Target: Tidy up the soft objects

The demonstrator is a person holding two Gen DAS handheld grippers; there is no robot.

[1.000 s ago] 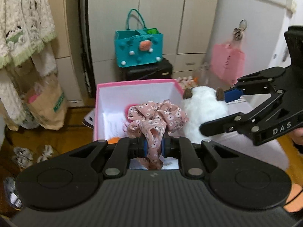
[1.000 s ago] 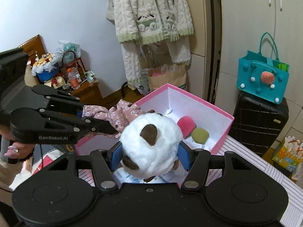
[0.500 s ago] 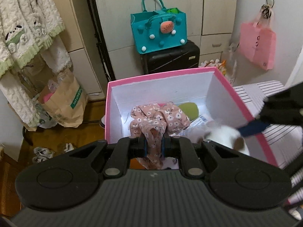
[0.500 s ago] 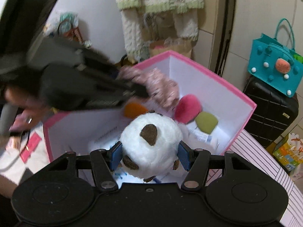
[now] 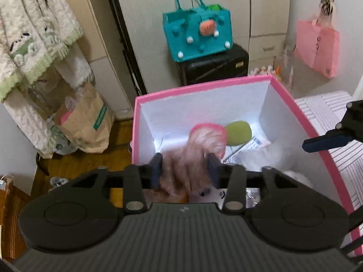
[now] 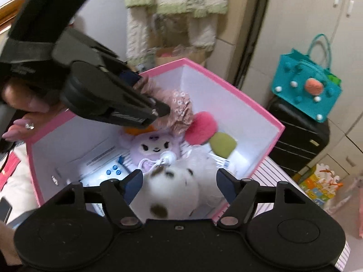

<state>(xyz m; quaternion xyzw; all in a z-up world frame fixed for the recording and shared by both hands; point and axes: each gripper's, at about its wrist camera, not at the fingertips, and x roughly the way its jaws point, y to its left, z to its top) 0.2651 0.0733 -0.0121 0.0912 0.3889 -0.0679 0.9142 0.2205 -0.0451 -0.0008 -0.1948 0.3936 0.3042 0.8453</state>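
Wardrobe doors, a teal felt bag (image 5: pixel 197 35) on a black suitcase (image 5: pixel 213 66) and hanging knitwear back our pink-rimmed box (image 5: pixel 205 86). We hold both grippers above it; each has just been opening. Our left gripper (image 5: pixel 184 170) stands spread around the blurred floral scrunchie (image 5: pixel 192 156), our right gripper (image 6: pixel 179 184) spread around the white plush (image 6: pixel 174 195), both directly ahead, dropping among a purple plush (image 6: pixel 154 146) and puffs.
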